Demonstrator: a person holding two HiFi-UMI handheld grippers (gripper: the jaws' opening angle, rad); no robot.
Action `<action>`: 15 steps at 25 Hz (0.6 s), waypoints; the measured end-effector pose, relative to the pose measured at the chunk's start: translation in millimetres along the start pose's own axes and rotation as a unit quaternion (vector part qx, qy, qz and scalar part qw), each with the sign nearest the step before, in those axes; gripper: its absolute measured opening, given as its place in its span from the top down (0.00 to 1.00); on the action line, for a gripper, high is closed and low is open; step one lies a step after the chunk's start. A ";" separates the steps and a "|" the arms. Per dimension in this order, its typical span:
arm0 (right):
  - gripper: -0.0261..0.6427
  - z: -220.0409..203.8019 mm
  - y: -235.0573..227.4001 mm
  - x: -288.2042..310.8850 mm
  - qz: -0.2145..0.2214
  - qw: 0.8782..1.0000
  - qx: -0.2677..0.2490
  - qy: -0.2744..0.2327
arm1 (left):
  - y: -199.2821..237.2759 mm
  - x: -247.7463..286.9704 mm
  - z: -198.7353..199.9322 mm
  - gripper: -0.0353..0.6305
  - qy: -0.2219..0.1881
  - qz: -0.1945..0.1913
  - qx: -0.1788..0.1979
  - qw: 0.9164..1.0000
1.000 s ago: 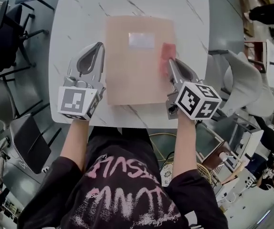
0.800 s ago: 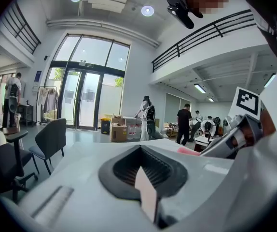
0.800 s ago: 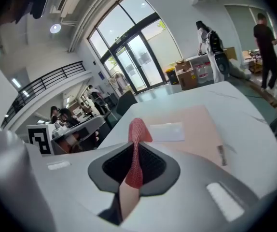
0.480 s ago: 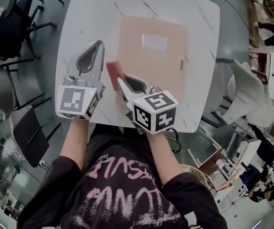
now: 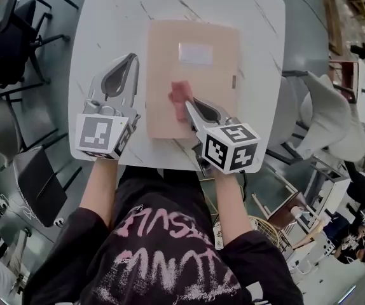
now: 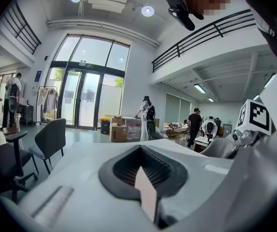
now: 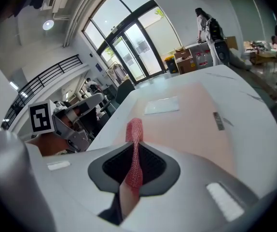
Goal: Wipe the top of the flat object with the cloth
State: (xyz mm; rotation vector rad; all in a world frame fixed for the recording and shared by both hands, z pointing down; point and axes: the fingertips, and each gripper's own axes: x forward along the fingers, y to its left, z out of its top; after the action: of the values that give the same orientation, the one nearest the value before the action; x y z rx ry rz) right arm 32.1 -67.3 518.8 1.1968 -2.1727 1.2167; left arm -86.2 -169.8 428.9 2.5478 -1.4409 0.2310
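Note:
A tan flat folder [image 5: 201, 75] with a white label [image 5: 195, 54] lies on the white marble table [image 5: 106, 24]. My right gripper [image 5: 189, 104] is shut on a pink-red cloth [image 5: 180, 96], which is pressed on the folder's lower middle. In the right gripper view the cloth [image 7: 134, 144] stands pinched between the jaws, with the folder [image 7: 191, 120] stretching ahead. My left gripper [image 5: 130, 61] rests on the table just left of the folder, shut with nothing in it. The left gripper view shows its jaws [image 6: 145, 190] closed together.
Dark chairs [image 5: 7, 43] stand left of the table and a pale chair [image 5: 325, 116] stands to its right. The table's near edge is right under the grippers. People [image 6: 147, 120] stand far off in the hall beside some boxes.
My right gripper swept the cloth from the folder's right edge across to its left edge, then back to the lower middle. The left gripper has stayed put.

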 end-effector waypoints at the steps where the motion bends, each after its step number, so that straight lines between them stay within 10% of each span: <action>1: 0.89 0.1 -8.6 -5.3 -0.009 1.000 0.005 -0.004 | -2.8 1.8 -0.1 0.95 0.000 -0.004 0.001 1.000; 15: 0.89 -11.4 -108.4 -74.7 -0.118 0.990 0.063 -0.039 | -36.3 18.5 -0.4 0.95 0.007 -0.031 0.008 0.999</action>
State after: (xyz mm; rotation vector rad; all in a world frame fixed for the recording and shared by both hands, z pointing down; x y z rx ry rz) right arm 162.5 -49.5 530.9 1.5286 -1.9633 1.2386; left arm -45.6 -166.7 430.0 2.5946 -1.3581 0.2507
